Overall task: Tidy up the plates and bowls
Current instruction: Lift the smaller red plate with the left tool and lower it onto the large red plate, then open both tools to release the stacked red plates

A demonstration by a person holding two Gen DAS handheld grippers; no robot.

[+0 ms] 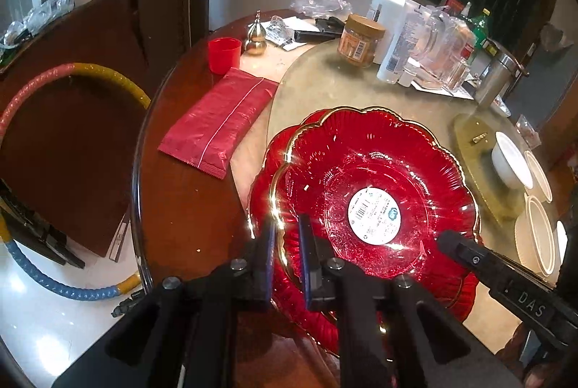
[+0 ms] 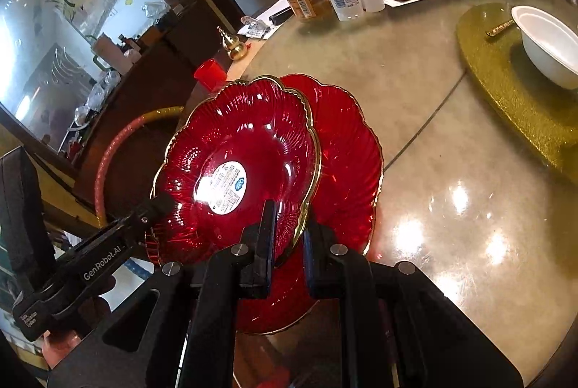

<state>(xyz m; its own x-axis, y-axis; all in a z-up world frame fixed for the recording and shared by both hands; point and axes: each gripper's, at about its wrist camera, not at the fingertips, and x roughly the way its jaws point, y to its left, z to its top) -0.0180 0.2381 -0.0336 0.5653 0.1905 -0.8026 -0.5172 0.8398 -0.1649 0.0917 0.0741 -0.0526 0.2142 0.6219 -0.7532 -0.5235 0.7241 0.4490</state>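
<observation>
Two red glass plates with scalloped gold rims lie stacked and offset on the glass turntable [image 2: 451, 207]. The upper red plate [image 1: 361, 156] [image 2: 253, 124] carries a white label and covers most of the lower red plate [image 1: 263, 171] [image 2: 346, 149]. My left gripper [image 1: 287, 240] is shut on the upper plate's near left rim. My right gripper [image 2: 290, 229] is shut on its opposite rim, and it shows in the left wrist view as a black finger [image 1: 448, 241]. Whether the upper plate rests on the lower one I cannot tell. A white bowl [image 1: 509, 164] [image 2: 549, 48] stands on a gold mat [image 2: 505, 91].
More white dishes [image 1: 538, 236] sit at the right edge. A red packet [image 1: 216, 120], a red cup [image 1: 224, 54] and a gold gourd [image 1: 256, 35] lie left of the plates. A jar [image 1: 361, 39], bottles [image 1: 390, 23] and glassware crowd the far side. A hoop [image 1: 72, 73] leans beyond the table edge.
</observation>
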